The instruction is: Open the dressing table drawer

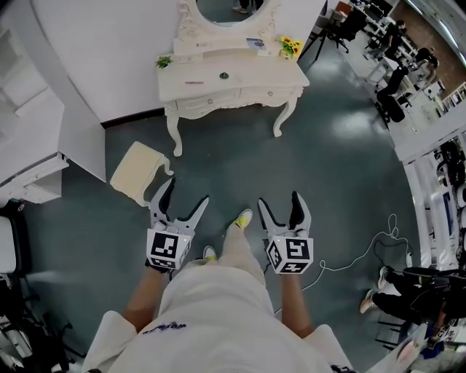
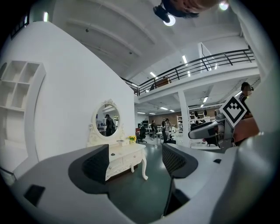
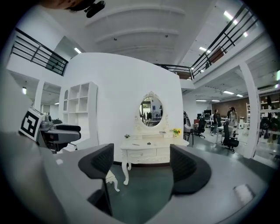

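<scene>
Left gripper (image 1: 187,191), right gripper (image 1: 279,200): both hanging released, jaws gaping, empty; dressing table (image 1: 233,81) standing well apart, drawer (image 1: 212,97) sitting closed.

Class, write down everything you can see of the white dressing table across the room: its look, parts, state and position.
The dressing table is white, seemingly painted wood, with carved trim and curved legs. An oval mirror rises from its back, which stands against the white wall. Its front drawers look shut. Yellow flowers, a small green plant and a small dark item rest on it. It stands upright on the dark floor.
</scene>
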A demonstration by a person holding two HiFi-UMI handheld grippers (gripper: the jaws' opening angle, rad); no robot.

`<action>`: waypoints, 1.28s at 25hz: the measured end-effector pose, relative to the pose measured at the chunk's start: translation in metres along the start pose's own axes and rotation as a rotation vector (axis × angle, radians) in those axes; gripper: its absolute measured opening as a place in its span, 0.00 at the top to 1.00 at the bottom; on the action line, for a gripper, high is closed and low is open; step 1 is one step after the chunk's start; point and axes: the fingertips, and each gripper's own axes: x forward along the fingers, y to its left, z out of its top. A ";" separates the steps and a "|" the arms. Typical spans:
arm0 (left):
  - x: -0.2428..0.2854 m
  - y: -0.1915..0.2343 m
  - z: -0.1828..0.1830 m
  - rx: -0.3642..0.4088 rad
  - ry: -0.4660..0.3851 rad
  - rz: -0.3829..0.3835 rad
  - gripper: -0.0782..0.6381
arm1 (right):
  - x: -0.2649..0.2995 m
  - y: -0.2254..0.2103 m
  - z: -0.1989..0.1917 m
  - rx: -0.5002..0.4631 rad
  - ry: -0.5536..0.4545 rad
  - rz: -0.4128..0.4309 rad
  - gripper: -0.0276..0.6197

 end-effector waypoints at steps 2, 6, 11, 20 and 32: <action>-0.001 0.002 -0.005 0.000 0.009 -0.003 0.38 | -0.002 0.001 0.000 0.027 -0.008 0.006 0.33; 0.005 -0.005 -0.002 -0.032 -0.028 -0.064 0.34 | -0.001 -0.007 -0.004 0.115 -0.027 0.006 0.17; 0.023 -0.009 0.006 -0.045 -0.046 -0.086 0.32 | 0.006 -0.024 -0.003 0.112 -0.022 -0.030 0.13; 0.067 0.001 0.001 -0.042 -0.004 -0.084 0.32 | 0.038 -0.047 -0.005 0.119 0.009 -0.033 0.13; 0.162 0.038 0.001 -0.011 0.041 -0.049 0.32 | 0.150 -0.093 0.002 0.126 0.034 0.002 0.13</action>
